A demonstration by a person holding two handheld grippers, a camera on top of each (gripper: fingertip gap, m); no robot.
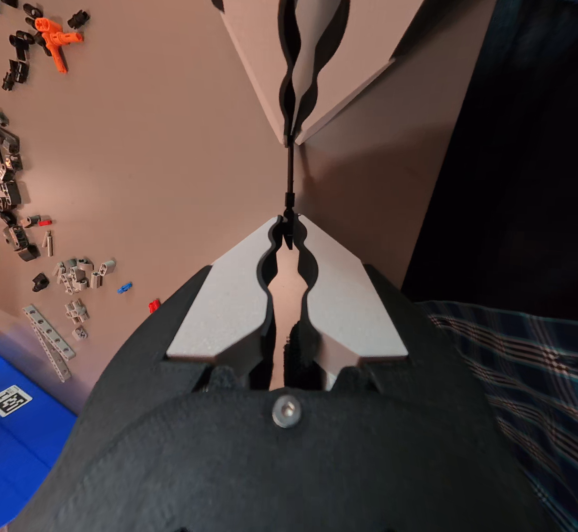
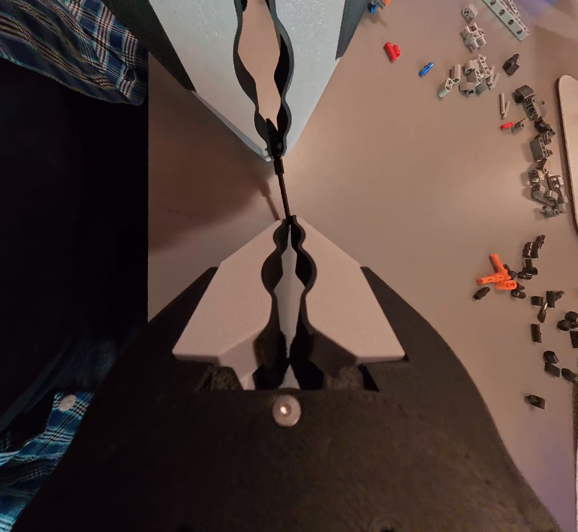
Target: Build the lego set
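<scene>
Left gripper (image 1: 289, 229) fingers pinch black connector (image 1: 289, 201); right gripper (image 2: 289, 224) fingers pinch black axle (image 2: 284, 194) opposite.

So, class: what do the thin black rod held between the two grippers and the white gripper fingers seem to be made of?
Black rod: probably hard plastic, dull black; it stays straight and has a moulded collar. White fingers: likely 3D-printed plastic, matte, with a finely grained surface. Their wavy black inner lining looks like rubber, though that is uncertain.
</scene>
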